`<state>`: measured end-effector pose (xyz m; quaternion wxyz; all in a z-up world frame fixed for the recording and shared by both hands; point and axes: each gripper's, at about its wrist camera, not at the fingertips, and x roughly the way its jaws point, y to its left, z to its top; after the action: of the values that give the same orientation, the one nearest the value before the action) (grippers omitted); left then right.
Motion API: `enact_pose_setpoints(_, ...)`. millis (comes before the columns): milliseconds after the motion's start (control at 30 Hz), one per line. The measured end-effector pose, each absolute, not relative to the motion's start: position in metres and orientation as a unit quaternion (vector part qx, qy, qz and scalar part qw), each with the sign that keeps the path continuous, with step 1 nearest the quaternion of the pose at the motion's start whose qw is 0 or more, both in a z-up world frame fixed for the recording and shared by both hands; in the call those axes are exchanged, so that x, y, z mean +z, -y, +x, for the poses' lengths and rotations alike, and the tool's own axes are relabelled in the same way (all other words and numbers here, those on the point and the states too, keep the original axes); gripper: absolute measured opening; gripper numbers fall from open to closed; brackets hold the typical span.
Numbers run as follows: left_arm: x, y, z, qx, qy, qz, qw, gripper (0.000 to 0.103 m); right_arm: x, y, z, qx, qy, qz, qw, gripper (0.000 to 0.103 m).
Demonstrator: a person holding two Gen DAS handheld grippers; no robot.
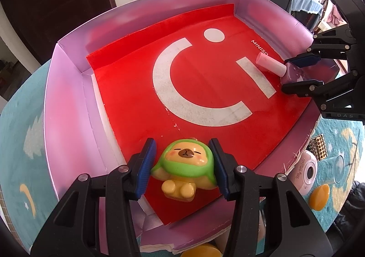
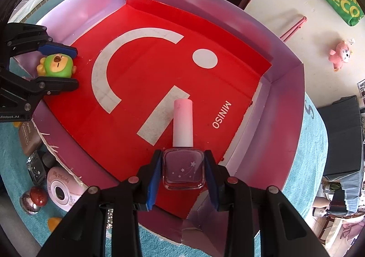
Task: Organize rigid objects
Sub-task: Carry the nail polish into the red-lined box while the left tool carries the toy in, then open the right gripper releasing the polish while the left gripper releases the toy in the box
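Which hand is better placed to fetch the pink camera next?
Likely left: the camera lies just outside the box wall that the left gripper reaches over, holding the toy. The right gripper, on the bottle, is farther.

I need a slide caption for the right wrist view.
Right gripper holding a nail polish bottle inside the red-lined box.

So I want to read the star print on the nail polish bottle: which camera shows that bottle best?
The right wrist view: the nail polish bottle lies close and face-on between that gripper's jaws, white stars plain, pink cap pointing away. The left wrist view shows it small at the far right edge, partly hidden by the jaws.
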<state>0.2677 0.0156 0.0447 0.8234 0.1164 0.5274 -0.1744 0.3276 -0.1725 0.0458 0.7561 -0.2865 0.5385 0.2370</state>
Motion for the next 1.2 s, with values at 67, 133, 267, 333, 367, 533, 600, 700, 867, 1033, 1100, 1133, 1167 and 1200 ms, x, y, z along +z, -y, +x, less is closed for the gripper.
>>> enact_pose_setpoints(67, 0.045, -0.015, 0.268, -0.175, -0.527, 0.116, 0.823, 0.046, 0.046, 0.173, 0.328, 0.237, -0.539, -0.286, 0.756, 0.037)
enact_pose_setpoints(133, 0.045, -0.015, 0.268, -0.175, -0.527, 0.117, 0.823, 0.046, 0.045, 0.174, 0.328, 0.237, -0.539, -0.286, 0.756, 0.037)
enact_pose_setpoints(267, 0.045, -0.015, 0.267, -0.178, -0.527, 0.116, 0.823, 0.047, 0.045, 0.175, 0.329, 0.237, -0.539, -0.286, 0.756, 0.037)
enact_pose_setpoints(333, 0.046, -0.015, 0.267, -0.179, -0.526, 0.115, 0.823, 0.047, 0.044, 0.175, 0.328, 0.236, -0.539, -0.286, 0.756, 0.037)
enact_pose_setpoints(367, 0.046, -0.016, 0.266, -0.180, -0.526, 0.115, 0.823, 0.047, 0.044, 0.175, 0.328, 0.236, -0.539, -0.287, 0.756, 0.037)
enact_pose_setpoints(533, 0.046, -0.015, 0.265, -0.183, -0.526, 0.117, 0.822, 0.050, 0.044, 0.173, 0.327, 0.236, -0.541, -0.287, 0.755, 0.037)
enact_pose_setpoints(600, 0.046, -0.015, 0.265, -0.182, -0.525, 0.118, 0.823, 0.051, 0.044, 0.172, 0.327, 0.236, -0.541, -0.287, 0.755, 0.037)
enact_pose_setpoints(700, 0.047, -0.015, 0.266, -0.182, -0.524, 0.116, 0.824, 0.053, 0.045, 0.171, 0.328, 0.235, -0.541, -0.286, 0.755, 0.037)
enact_pose_setpoints(867, 0.051, -0.015, 0.266, -0.181, -0.519, 0.113, 0.828, 0.057, 0.045, 0.171, 0.328, 0.235, -0.542, -0.285, 0.755, 0.038)
enact_pose_setpoints(1033, 0.053, -0.016, 0.265, -0.181, -0.515, 0.111, 0.831, 0.059, 0.044, 0.171, 0.328, 0.236, -0.543, -0.285, 0.754, 0.038)
enact_pose_setpoints(1100, 0.055, -0.017, 0.263, -0.181, -0.513, 0.110, 0.832, 0.059, 0.045, 0.171, 0.328, 0.236, -0.544, -0.284, 0.754, 0.039)
enact_pose_setpoints(1133, 0.055, -0.017, 0.263, -0.180, -0.512, 0.110, 0.832, 0.060, 0.045, 0.171, 0.328, 0.236, -0.544, -0.284, 0.753, 0.039)
enact_pose_setpoints(1167, 0.055, -0.017, 0.263, -0.180, -0.512, 0.109, 0.833, 0.060, 0.045, 0.171, 0.328, 0.236, -0.545, -0.283, 0.753, 0.039)
enact_pose_setpoints(1200, 0.056, -0.018, 0.262, -0.180, -0.511, 0.109, 0.833, 0.060, 0.045, 0.171, 0.328, 0.235, -0.545, -0.283, 0.753, 0.039)
